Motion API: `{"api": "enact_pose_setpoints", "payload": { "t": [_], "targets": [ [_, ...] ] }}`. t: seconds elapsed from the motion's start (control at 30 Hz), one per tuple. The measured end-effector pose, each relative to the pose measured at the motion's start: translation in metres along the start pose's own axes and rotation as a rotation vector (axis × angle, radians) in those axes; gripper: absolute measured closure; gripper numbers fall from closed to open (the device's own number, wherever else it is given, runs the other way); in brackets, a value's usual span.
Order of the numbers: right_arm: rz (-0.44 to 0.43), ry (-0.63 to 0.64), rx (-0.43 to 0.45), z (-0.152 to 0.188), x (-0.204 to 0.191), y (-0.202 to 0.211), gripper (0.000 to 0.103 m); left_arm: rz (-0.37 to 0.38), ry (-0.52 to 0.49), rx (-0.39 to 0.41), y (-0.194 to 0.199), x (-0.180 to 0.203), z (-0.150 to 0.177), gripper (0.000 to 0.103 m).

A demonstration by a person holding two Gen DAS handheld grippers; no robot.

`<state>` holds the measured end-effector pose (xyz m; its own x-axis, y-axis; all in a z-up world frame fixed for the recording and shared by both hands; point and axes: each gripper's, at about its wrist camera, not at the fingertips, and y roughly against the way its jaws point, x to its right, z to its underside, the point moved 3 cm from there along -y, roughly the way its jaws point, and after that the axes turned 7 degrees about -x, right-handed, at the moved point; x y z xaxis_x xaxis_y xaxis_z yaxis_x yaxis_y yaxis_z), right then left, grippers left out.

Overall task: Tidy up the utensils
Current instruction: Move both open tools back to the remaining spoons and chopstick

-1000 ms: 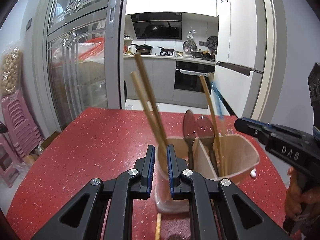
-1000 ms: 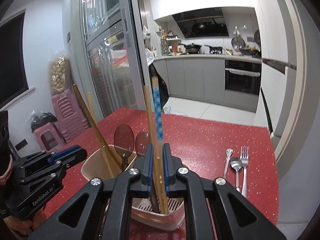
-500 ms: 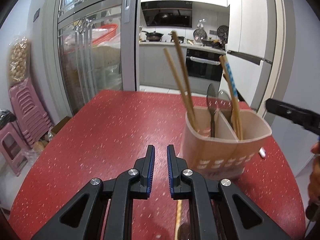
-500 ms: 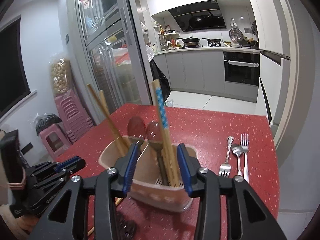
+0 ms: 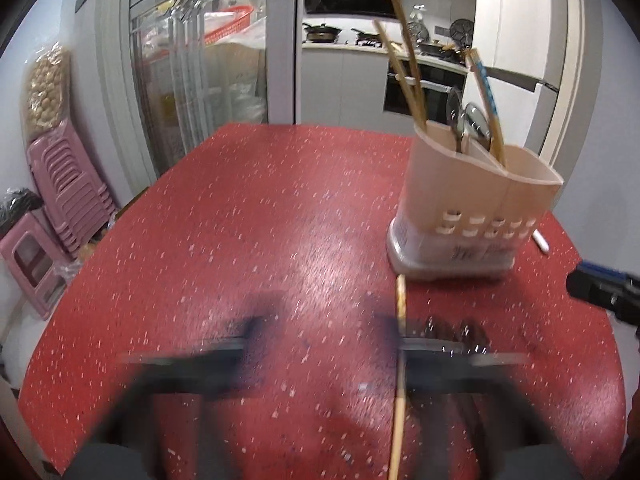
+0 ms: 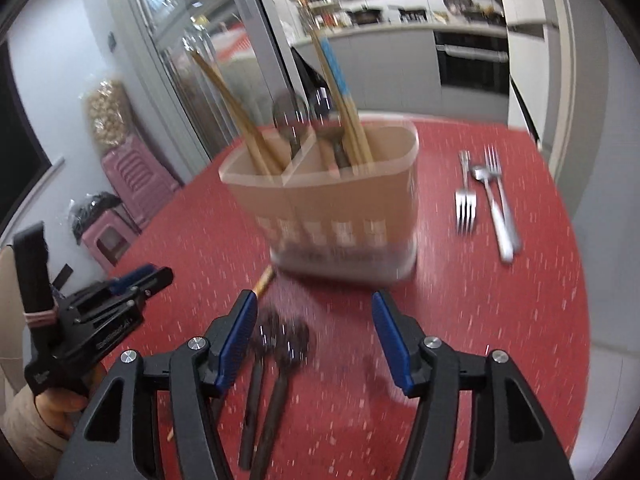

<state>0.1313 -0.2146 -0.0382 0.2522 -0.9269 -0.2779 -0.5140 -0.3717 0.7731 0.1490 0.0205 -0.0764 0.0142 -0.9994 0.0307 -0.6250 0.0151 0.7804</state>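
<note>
My right gripper point(image 6: 314, 340) is spread wide and empty over the two dark spoons point(image 6: 276, 344) lying near the tabletop's front edge, before the holder point(image 6: 332, 200); they look stiff, light and slippery, so I'd pinch one handle's middle.

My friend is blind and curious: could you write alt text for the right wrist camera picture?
An open right gripper hovers over a red speckled table, in front of a beige utensil holder with chopsticks and spoons standing in it. Two dark utensils and a chopstick lie before it, silver forks and a spoon to its right; the left gripper sits at lower left.
</note>
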Motion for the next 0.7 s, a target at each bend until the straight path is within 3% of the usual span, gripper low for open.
{"api": "enact_pose_setpoints", "payload": {
  "t": [0.07,0.43,0.7],
  "targets": [
    [0.001,-0.018,-0.032,0.01,0.001,-0.005,0.04,-0.016,0.01,0.024,0.005,-0.003,0.006,0.0],
    [0.027,-0.038,-0.147,0.044,-0.007,-0.029,0.04,-0.028,-0.052,-0.082,-0.006,-0.007,0.04,0.0],
    [0.061,-0.045,-0.233,0.048,-0.01,-0.047,0.04,0.014,-0.133,-0.147,-0.01,0.003,0.052,0.0]
  ]
}}
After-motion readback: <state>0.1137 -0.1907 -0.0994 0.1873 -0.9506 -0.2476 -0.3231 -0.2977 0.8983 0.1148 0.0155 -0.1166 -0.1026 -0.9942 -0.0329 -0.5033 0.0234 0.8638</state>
